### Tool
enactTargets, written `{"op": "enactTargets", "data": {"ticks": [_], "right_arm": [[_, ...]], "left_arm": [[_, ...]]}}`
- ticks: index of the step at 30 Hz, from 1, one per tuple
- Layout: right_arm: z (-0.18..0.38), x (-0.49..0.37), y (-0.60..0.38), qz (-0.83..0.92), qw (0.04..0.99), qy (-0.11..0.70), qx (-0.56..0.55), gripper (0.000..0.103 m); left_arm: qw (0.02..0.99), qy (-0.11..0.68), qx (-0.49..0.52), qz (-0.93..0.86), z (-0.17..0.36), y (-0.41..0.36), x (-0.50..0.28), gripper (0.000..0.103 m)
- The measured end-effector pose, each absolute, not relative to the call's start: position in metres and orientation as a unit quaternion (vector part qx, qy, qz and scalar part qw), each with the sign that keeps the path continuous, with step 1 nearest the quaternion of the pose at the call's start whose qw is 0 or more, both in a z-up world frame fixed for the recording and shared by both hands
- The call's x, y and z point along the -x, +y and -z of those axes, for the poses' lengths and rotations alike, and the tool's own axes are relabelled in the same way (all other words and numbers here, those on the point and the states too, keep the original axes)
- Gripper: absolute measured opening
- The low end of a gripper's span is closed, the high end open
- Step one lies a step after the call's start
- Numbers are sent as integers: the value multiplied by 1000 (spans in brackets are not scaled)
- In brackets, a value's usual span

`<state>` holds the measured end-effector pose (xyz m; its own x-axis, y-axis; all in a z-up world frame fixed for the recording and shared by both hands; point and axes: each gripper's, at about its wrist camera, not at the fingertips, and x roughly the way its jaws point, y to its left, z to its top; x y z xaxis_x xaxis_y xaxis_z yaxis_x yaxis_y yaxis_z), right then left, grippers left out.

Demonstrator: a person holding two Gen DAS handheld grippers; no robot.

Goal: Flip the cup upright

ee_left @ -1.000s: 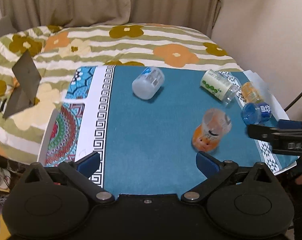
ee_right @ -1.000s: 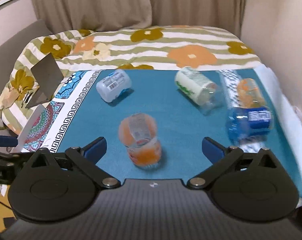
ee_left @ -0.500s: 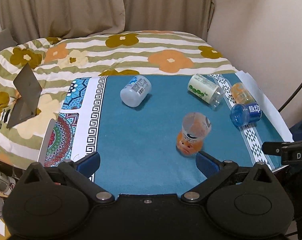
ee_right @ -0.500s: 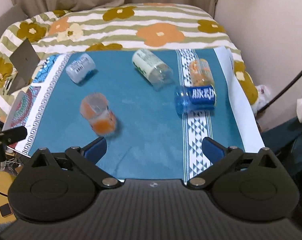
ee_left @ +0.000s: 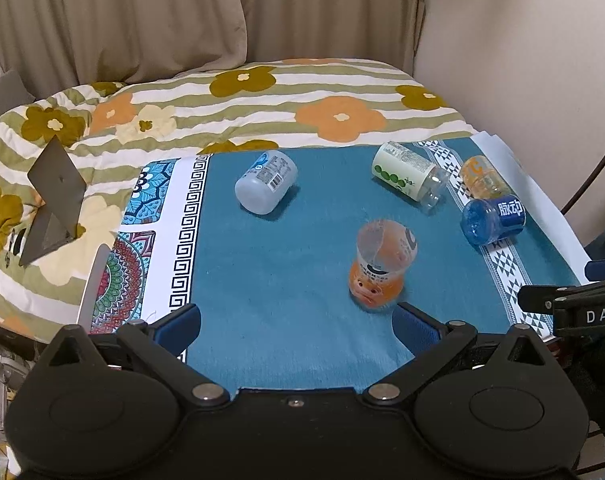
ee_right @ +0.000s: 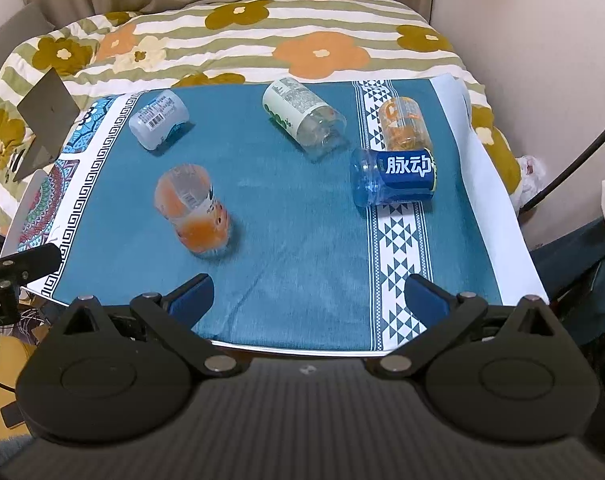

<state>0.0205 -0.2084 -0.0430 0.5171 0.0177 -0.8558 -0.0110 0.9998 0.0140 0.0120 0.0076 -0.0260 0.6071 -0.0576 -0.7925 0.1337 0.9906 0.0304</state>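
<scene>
Cups cut from plastic bottles lie scattered on a teal cloth point(ee_left: 286, 280) spread over a surface beside a bed with a flowered, striped quilt point(ee_left: 262, 108). One orange cup point(ee_left: 382, 264), printed with a cartoon face, stands upright near the cloth's front edge, its open mouth facing up; in the right wrist view it looks slightly blurred. Four others rest on their sides: a frosted white cup point(ee_left: 266, 186) toward the back left, a white cup with green dots point(ee_left: 406, 176) toward the back right, a clear orange cup point(ee_left: 482, 178) on the patterned right border, and a blue cup point(ee_left: 494, 220) with white lettering touching or just in front of it. Both tools hang back at the near edge of the cloth. Left gripper point(ee_left: 298, 324) has its blue-padded fingers point(ee_left: 182, 320) spread wide and empty, the right pad just in front of the upright cup. Right gripper point(ee_right: 306, 296) likewise shows fingers point(ee_right: 426, 300) released, grasping nothing. A grey folded stand point(ee_left: 54, 200) sits on the quilt at left.
</scene>
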Motion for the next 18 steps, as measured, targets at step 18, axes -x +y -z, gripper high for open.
{"op": "enactTargets", "data": {"ticks": [18], "right_arm": [[37, -27, -210, -7, 873, 488, -6, 103]], "left_arm": [[898, 433, -48, 58, 21, 3, -14, 103]]}}
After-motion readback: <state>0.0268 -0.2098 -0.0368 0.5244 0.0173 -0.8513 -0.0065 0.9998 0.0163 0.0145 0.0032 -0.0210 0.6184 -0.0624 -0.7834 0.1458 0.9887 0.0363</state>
